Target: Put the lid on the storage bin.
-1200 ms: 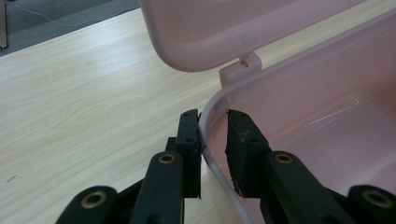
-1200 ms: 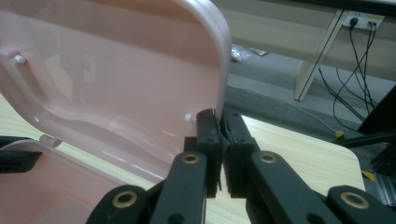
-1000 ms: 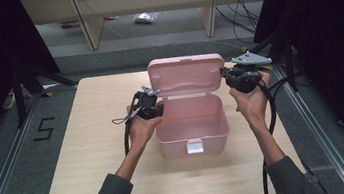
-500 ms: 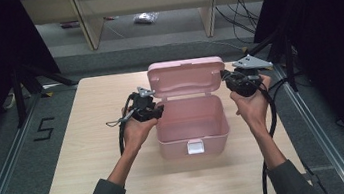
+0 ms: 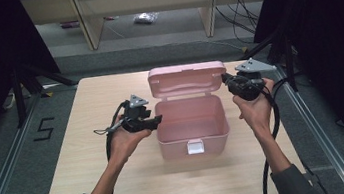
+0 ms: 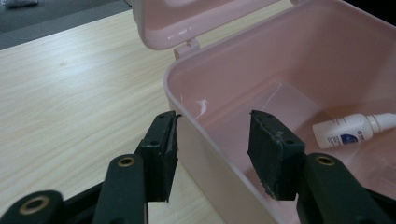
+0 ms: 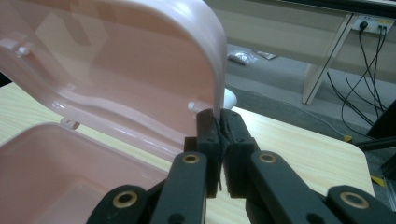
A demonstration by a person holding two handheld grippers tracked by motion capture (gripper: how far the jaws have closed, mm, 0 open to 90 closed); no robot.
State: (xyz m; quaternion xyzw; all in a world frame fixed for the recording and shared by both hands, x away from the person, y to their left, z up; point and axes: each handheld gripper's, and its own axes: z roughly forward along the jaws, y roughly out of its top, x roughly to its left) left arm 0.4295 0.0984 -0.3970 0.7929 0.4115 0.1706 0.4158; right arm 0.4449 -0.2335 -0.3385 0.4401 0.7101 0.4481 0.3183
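Comparing with a second ago, the left gripper has drawn a little outward along the near-left wall of the pink box, its fingers spread astride that rim, one outside, one inside. The right gripper fingers remain pressed on the edge of the raised lid, so the box stays held open on the desk. Beyond the inner left finger lies a small white bottle, its tip cut off; its label is illegible.
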